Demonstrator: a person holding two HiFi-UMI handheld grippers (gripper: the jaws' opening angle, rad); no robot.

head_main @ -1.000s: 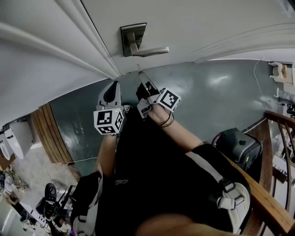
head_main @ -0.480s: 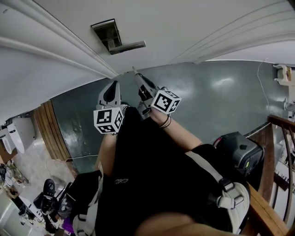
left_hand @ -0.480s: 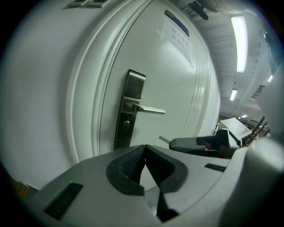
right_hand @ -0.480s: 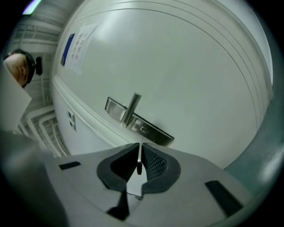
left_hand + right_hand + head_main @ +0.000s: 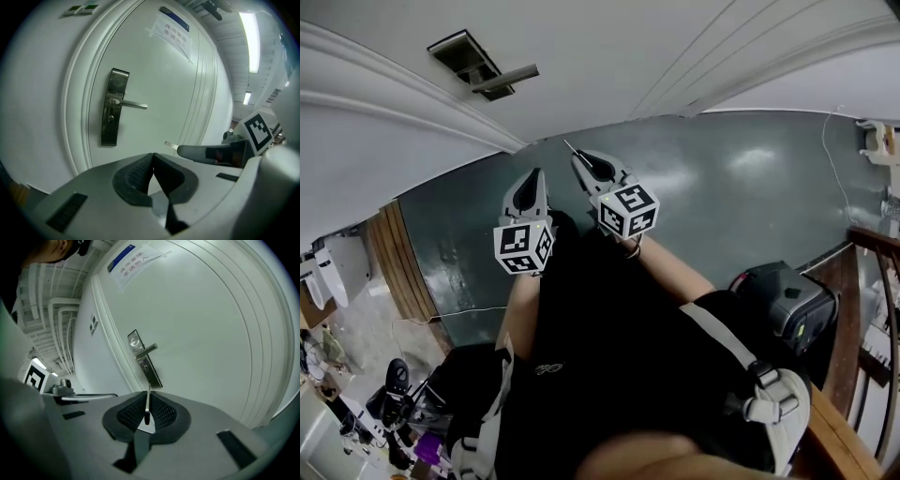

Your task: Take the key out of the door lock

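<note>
In the right gripper view a thin silver key (image 5: 147, 401) stands upright between the pads of my right gripper (image 5: 146, 405), which is shut on it. The key is clear of the door; its tip (image 5: 569, 146) points toward the white door in the head view. The dark lock plate (image 5: 472, 62) with its lever handle (image 5: 506, 77) is up at the left, well apart from my right gripper (image 5: 582, 161). My left gripper (image 5: 533, 178) hovers beside it, jaws shut and empty (image 5: 152, 161). The left gripper view also has the lock plate (image 5: 112, 107) and the key tip (image 5: 170, 145).
A paper notice (image 5: 172, 32) is taped high on the door. A black box (image 5: 783, 302) and a wooden railing (image 5: 848, 356) stand at the right on the grey-green floor (image 5: 741, 187). Wooden boards (image 5: 398, 272) and clutter lie lower left.
The right gripper with the key has drawn back from the lock. In the head view the lock plate has slid up and to the left. The left gripper has kept its place.
</note>
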